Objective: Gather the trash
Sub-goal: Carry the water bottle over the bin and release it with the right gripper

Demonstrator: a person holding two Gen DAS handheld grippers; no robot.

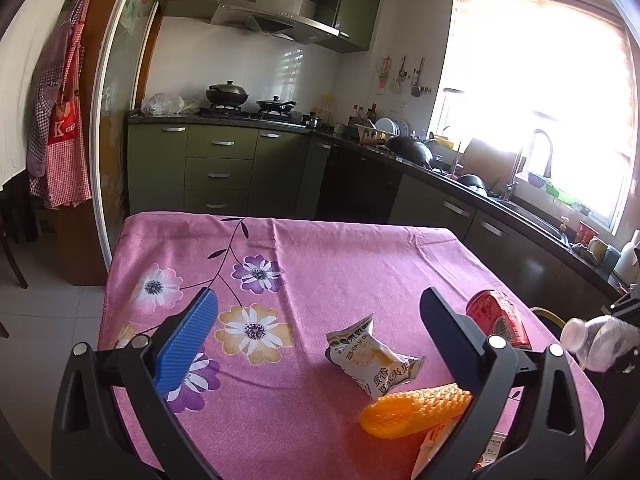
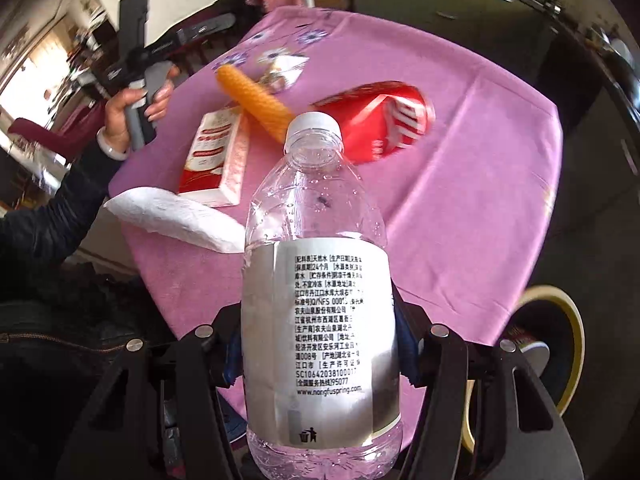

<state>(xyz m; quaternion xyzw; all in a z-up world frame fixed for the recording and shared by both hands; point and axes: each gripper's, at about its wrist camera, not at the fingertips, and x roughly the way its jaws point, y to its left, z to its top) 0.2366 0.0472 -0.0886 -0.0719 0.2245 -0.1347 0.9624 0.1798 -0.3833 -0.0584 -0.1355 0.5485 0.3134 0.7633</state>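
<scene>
While clamped between fingers, bottle.

Pink floral table — holding wrapper, red can, orange corn, box, tissue.

A pink flowered cloth covers the bench; green cabinets stand at twelve o'clock; two black woks sit on the stove; a red checked apron hangs at nine o'clock.
</scene>
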